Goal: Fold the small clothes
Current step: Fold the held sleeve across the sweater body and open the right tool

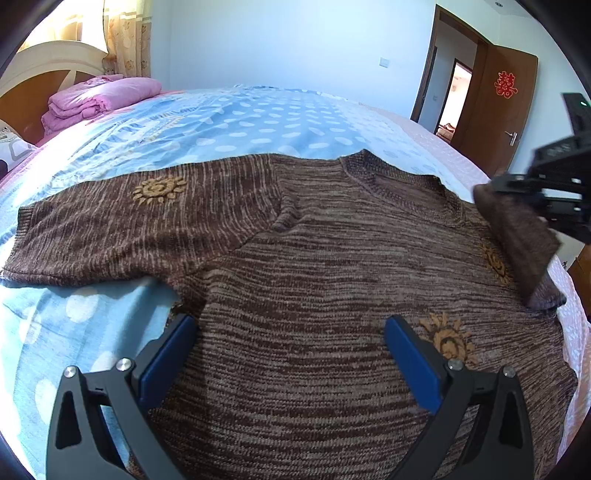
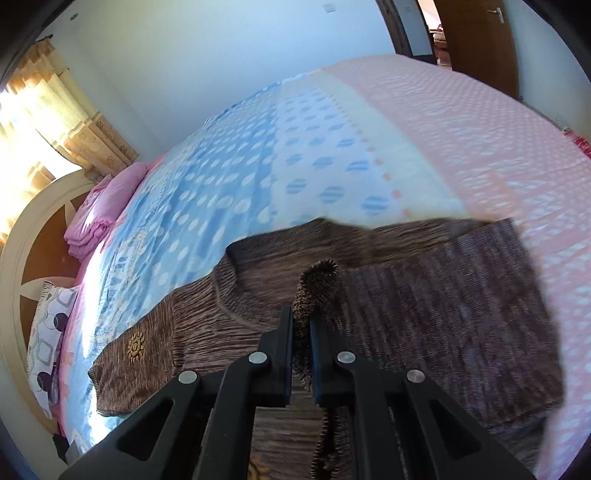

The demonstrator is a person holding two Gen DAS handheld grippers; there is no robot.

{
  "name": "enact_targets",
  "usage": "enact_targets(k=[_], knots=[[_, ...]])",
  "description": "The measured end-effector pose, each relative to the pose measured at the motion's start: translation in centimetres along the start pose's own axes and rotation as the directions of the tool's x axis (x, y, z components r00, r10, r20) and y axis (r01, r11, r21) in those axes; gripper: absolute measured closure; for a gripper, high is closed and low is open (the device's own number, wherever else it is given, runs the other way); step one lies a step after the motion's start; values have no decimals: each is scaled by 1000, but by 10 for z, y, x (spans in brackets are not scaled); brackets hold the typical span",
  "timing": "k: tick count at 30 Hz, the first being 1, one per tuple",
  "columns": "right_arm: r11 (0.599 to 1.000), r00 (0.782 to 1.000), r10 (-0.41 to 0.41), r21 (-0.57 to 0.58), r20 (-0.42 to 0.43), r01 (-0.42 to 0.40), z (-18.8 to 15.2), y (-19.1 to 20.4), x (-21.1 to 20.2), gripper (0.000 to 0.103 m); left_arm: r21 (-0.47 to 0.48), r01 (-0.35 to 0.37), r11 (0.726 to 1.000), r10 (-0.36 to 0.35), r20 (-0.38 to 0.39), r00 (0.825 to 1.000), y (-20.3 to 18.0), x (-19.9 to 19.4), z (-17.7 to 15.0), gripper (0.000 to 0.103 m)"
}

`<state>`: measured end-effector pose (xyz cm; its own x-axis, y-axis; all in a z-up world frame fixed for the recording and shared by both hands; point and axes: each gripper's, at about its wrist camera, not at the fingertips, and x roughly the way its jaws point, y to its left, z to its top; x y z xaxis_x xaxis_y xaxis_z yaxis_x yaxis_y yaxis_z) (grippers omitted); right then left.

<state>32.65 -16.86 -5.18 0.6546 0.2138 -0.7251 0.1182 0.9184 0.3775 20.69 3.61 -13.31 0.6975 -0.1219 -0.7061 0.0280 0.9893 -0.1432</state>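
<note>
**On the bed: brown sweater spread flat, one sleeve lifted**

Nearest the left wrist camera, left hand-held gripper (image 1: pixel 290 345) with blue pads (image 1: pixel 168 356) spread wide apart, nothing between them, poised low over the body of the brown knit sweater (image 1: pixel 295 295). Just beside the right-hand pad, a tan sun motif (image 1: pixel 447 338) on the knit. Beyond, sweater laid flat across the bed (image 1: pixel 258 122), neckline toward the far side, one sleeve (image 1: pixel 110 225) stretched out flat to the left with a second sun motif on it. At the right edge of that view, right hand-held gripper (image 1: pixel 524 206) raised above the cloth, clamped on the cuff end of the other sleeve (image 1: pixel 517 236), sleeve hanging folded over toward the sweater's chest.

Nearest the right wrist camera, right hand-held gripper (image 2: pixel 301 325) pressed together on a thin bunched strip of knit, ribbed cuff (image 2: pixel 319 273) curling up past the fingertips. Below it, sweater blurred, paler inner side of the sleeve fabric (image 2: pixel 443 314) showing to the right, flat sleeve with sun motif off to the left.

Farther out, sheet with blue dotted stripes giving way to a pink dotted band (image 2: pixel 461 129) toward the right. At the head of the bed, folded pink blanket (image 1: pixel 99 99) against a cream-and-wood headboard (image 1: pixel 48 66), patterned pillow (image 2: pixel 48 332) beside it. Farthest, yellow curtain (image 1: pixel 125 33) lit by sun, pale wall, open brown door (image 1: pixel 506 110) bearing a red paper emblem.
</note>
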Motion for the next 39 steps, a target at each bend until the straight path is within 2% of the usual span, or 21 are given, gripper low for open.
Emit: enact_targets(k=[6, 9, 11, 14, 15, 16, 18, 21, 24, 26, 27, 28, 32, 35, 38, 39], knots=[[1000, 1000, 14, 6, -28, -13, -9, 22, 45, 95, -6, 12, 1000, -12, 7, 1000, 1, 0, -1, 0], [994, 993, 111, -14, -31, -112, -12, 28, 54, 92, -7, 16, 1000, -16, 11, 1000, 2, 0, -1, 0], [985, 986, 162, -57, -35, -164, -12, 34, 47, 90, -8, 19, 1000, -19, 11, 1000, 2, 0, -1, 0], [971, 977, 211, -119, 11, -209, -13, 34, 19, 90, -9, 20, 1000, -20, 10, 1000, 1, 0, -1, 0], [971, 978, 205, -132, 34, -199, -14, 28, 6, 90, -8, 19, 1000, -19, 10, 1000, 1, 0, -1, 0], [978, 985, 162, -144, 64, -151, -16, 19, -6, 90, -8, 18, 1000, -18, 10, 1000, 1, 0, -1, 0], [984, 994, 2, -176, 106, 17, -25, -4, -27, 90, -8, 18, 1000, -18, 10, 1000, 1, 0, -1, 0], [965, 981, -145, -199, 127, 168, -46, -43, -45, 90, -5, 13, 1000, -13, 9, 1000, 0, 1, -1, 0], [958, 965, -245, -132, 93, 255, -62, -88, -47, 90, -4, 10, 1000, -10, 8, 1000, -1, 1, -1, 0], [960, 965, -258, -99, 51, 262, -67, -116, -41, 90, 0, 4, 1000, -4, 4, 1000, -1, 1, -1, 0], [971, 974, -211, -95, 81, 219, -70, -123, -45, 90, 3, -1, 1000, 1, 1, 1000, -2, 1, -1, 0], [972, 974, -205, -99, 92, 214, -72, -126, -48, 90, 7, -6, 1000, 6, -3, 1000, -3, 2, -1, 0], [949, 952, -257, -144, 165, 281, -86, -118, -50, 90, 21, -28, 999, 29, -32, 999, -4, 4, 1, 0], [926, 935, -301, -178, 185, 334, -88, -109, -47, 89, 48, -37, 998, 40, -57, 998, -6, 2, 1, 0], [933, 940, -286, -170, 188, 318, -88, -114, -51, 89, 86, 1, 996, 8, -102, 995, 1, -5, 1, 0], [938, 943, -274, -163, 189, 306, -90, -116, -52, 89, 77, -10, 997, 18, -104, 994, 8, -10, 2, 0]])
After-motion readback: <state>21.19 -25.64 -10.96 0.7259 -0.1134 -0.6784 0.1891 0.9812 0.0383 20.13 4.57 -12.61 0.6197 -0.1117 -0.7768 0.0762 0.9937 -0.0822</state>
